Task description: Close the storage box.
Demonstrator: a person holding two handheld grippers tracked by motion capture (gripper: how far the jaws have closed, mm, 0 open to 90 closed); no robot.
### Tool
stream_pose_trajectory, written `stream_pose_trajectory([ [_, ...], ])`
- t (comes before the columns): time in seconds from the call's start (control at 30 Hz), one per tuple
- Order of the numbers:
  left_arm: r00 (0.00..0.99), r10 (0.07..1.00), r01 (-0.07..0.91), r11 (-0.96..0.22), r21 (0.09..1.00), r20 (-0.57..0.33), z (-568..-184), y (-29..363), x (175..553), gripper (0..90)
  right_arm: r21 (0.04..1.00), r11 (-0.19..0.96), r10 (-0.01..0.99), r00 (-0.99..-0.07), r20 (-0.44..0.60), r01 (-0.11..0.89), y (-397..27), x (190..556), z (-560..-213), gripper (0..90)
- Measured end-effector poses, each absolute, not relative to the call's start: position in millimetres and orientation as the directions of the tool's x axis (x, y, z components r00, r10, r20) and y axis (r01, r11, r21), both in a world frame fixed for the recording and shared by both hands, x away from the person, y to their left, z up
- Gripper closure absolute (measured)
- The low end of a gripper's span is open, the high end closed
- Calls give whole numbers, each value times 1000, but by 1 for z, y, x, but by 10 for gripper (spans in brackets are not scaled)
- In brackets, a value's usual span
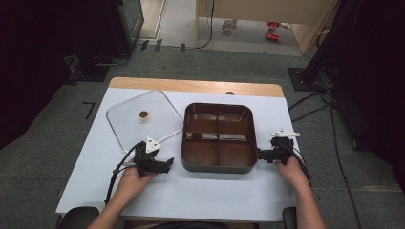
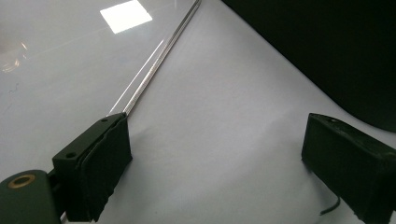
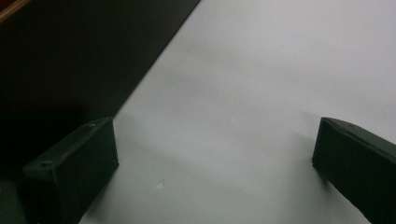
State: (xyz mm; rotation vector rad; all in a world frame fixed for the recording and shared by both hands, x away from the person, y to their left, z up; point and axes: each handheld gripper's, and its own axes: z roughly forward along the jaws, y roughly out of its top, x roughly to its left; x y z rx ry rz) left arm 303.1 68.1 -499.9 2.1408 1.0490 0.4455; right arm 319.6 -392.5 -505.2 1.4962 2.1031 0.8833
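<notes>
A dark brown square pot [image 1: 218, 137] with a cross divider making several compartments sits in the middle of the white table. A clear square lid [image 1: 138, 119] with a small round knob lies flat to its left. My left gripper [image 1: 168, 163] rests on the table just left of the pot's near corner, open, nothing between its jaws; its own view [image 2: 215, 154] has the lid's rim [image 2: 154, 60] ahead and the pot's dark wall [image 2: 327, 51] at the right. My right gripper [image 1: 261, 154] sits by the pot's right side, open and empty [image 3: 215, 163], with the pot wall [image 3: 70, 60] at left.
The white table cover [image 1: 191, 191] has bare room in front of the pot. A wooden table edge [image 1: 196, 86] shows at the back. Dark equipment and cables [image 1: 329, 109] stand on the floor around the table.
</notes>
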Motion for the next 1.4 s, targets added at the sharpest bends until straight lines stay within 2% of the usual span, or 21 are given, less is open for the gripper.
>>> stream_pose_trajectory([
  [0.33,608,794,556,-430,711,4,-500,65,305,61,699,222,941,-338,30,679,-392,320,-505,0],
  [0.6,622,783,580,-466,668,5,-494,62,310,78,699,223,940,-339,29,680,-392,320,-505,0],
  [0.7,648,762,573,-492,655,5,-490,61,310,152,699,224,940,-339,29,680,-392,320,-505,0],
  [0.9,671,742,567,-521,638,10,-487,59,310,227,699,223,941,-338,29,680,-392,320,-505,0],
  [1.1,690,723,587,-521,620,-45,-478,61,311,262,699,223,940,-339,29,679,-392,320,-505,0],
  [1.23,695,719,561,-531,635,-13,-464,68,312,263,699,223,940,-339,29,680,-392,320,-505,0],
  [1.4,698,716,549,-519,655,-18,-451,77,314,264,699,223,940,-339,30,679,-392,320,-505,0],
])
